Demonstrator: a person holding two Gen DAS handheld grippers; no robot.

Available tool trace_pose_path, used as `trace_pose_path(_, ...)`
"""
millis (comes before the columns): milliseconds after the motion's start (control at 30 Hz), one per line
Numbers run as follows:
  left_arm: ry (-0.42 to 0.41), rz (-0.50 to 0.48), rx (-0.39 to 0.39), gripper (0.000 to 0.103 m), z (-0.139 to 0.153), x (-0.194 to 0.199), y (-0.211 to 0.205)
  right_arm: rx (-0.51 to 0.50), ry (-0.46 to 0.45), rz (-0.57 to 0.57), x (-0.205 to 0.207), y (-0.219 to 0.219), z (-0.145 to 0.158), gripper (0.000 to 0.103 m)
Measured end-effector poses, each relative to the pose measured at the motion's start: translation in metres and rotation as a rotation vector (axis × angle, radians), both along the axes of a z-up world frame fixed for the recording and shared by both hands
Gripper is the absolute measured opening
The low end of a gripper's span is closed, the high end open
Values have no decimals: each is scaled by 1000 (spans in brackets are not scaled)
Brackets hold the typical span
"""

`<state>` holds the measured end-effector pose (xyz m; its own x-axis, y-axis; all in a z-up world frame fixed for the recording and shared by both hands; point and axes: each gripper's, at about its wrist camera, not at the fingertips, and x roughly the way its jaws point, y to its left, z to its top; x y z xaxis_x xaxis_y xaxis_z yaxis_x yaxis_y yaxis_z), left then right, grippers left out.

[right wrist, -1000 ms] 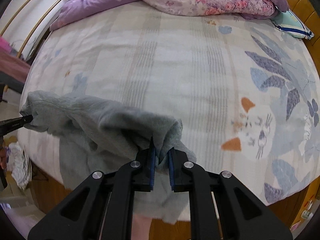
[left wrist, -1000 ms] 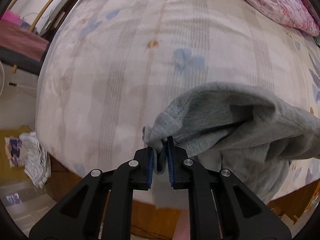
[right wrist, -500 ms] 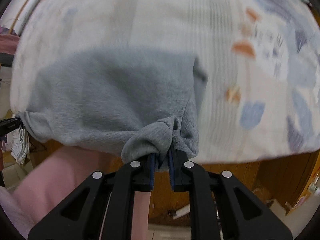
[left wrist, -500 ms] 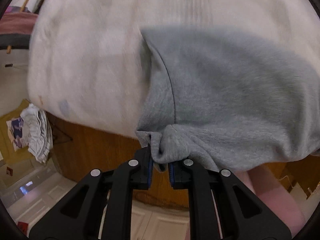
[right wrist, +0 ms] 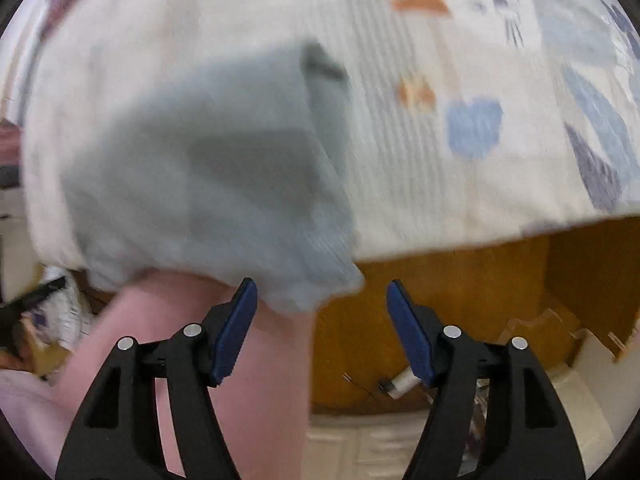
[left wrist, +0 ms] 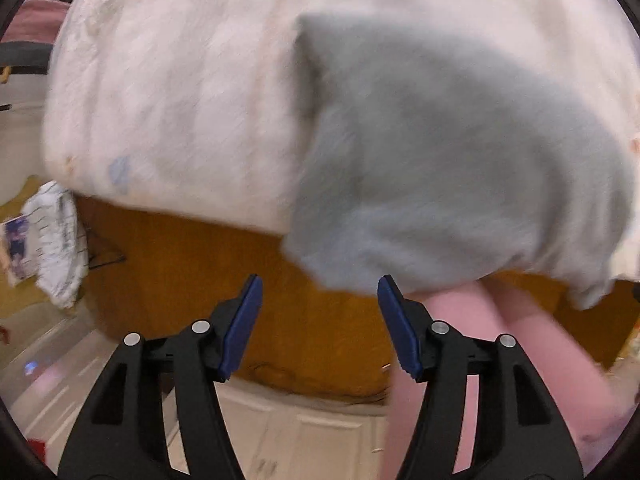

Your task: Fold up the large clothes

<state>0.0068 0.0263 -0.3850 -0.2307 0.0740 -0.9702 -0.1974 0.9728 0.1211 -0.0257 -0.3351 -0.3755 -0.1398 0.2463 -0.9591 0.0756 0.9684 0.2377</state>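
Just now let go on both sides. Had the left gripper (left wrist: 319,286) and the right gripper (right wrist: 321,286) pinched tight a second ago on two bunched corners of the grey garment (left wrist: 440,152), held up above the bed cover (left wrist: 180,100). Swung it out, brought it down, and have just been opening both sets of jaws. Nothing left between the blue pads on the left, only the wooden bed frame (left wrist: 200,280) showing through the gap. Much the same on the right: pads standing apart and pressing on nothing, though with one grey hem corner hanging just ahead of the tips, nearer the inner pad. Now lying spread and fairly smooth across the near side of the bed, lower hem drooping over the edge in front of the person's pink clothing (left wrist: 520,340). Blurred in both views, so no telling seams from sleeves, nor front from back. Reads as the laying-out step finished rather than a fold made: no doubled layer to be seen. Probably calls next for a fresh grip at a side or a sleeve, to be carried across the middle. Worth watching the overhang, liable in so soft and heavy a knit to drag the rest off the edge.
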Motion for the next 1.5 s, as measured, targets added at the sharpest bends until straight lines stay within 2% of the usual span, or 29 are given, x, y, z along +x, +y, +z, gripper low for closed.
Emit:
trace_pose_path(100,-51,-68,-47,57,-6,26,-27,60,-39,16,26,11,5,36)
trace_pose_path(167,-40,-112,-36,51,-18,43,-43,59,-37,38,42,24,-4,35)
trace_pose_path(200,-40,-120,-52,51,-21,51,-49,60,-34,49,50,30,-8,35)
trace_pose_path(267,-64,-90,-109,56,-24,69,-57,12,-30,37,68,37,-18,42)
trace_pose_path(300,-66,-79,-104,70,-25,76,-60,-5,-31,21,72,36,-22,43)
trace_pose_path(367,-68,-57,-25,84,-22,87,-53,14,-36,-52,85,27,-28,43)
trace_pose_path(400,-86,-53,10,84,-17,91,-47,34,-27,-86,88,23,-30,43)
trace_pose_path(433,-103,-53,13,85,-14,93,-42,49,-15,-119,92,18,-33,44)
trace_pose_path(467,-121,-50,13,89,-12,96,-32,55,0,-166,98,11,-39,49)
trace_pose_path(500,-126,-44,23,90,-12,98,-25,59,9,-194,101,6,-43,59)
trace_pose_path(533,-119,-29,49,90,-17,101,-11,75,28,-226,105,2,-50,63)
trace_pose_path(600,-80,13,76,90,-30,104,8,131,96,-283,109,-4,-69,64)
trace_pose_path(667,-76,101,32,89,-47,106,32,211,154,-376,111,-8,-87,62)
trace_pose_path(733,-95,174,-85,63,-61,109,43,247,172,-443,112,-11,-96,54)
trace_pose_path(767,-109,216,-173,31,-68,112,47,264,167,-479,112,-14,-97,36)
trace_pose_path(800,-104,241,-204,21,-73,115,48,289,150,-530,114,-18,-97,22)
trace_pose_path(867,-103,231,-196,12,-68,125,45,298,93,-589,118,-24,-84,19)
trace_pose_path(933,-150,202,-191,10,-51,135,44,285,20,-599,128,-26,-62,17)
trace_pose_path(1033,-206,161,-209,10,-28,155,44,255,-15,-581,146,-25,-48,16)
trace_pose_path(1133,-216,168,-231,9,-20,168,50,241,-31,-616,161,-18,-43,15)
trace_pose_path(1200,-258,187,-254,8,-5,179,54,259,-84,-613,171,-20,-30,15)
trace_pose_path(1333,-363,108,-254,8,35,210,45,281,-199,-600,202,-22,11,14)
trace_pose_path(1400,-414,82,-252,9,49,239,40,313,-252,-603,228,-29,28,15)
trace_pose_path(1433,-425,67,-245,13,50,249,38,306,-260,-599,240,-30,28,17)
trace_pose_path(1467,-414,38,-216,23,47,264,34,279,-234,-590,258,-32,25,25)
trace_pose_path(1500,-378,17,-173,46,41,274,30,242,-204,-587,268,-29,20,37)
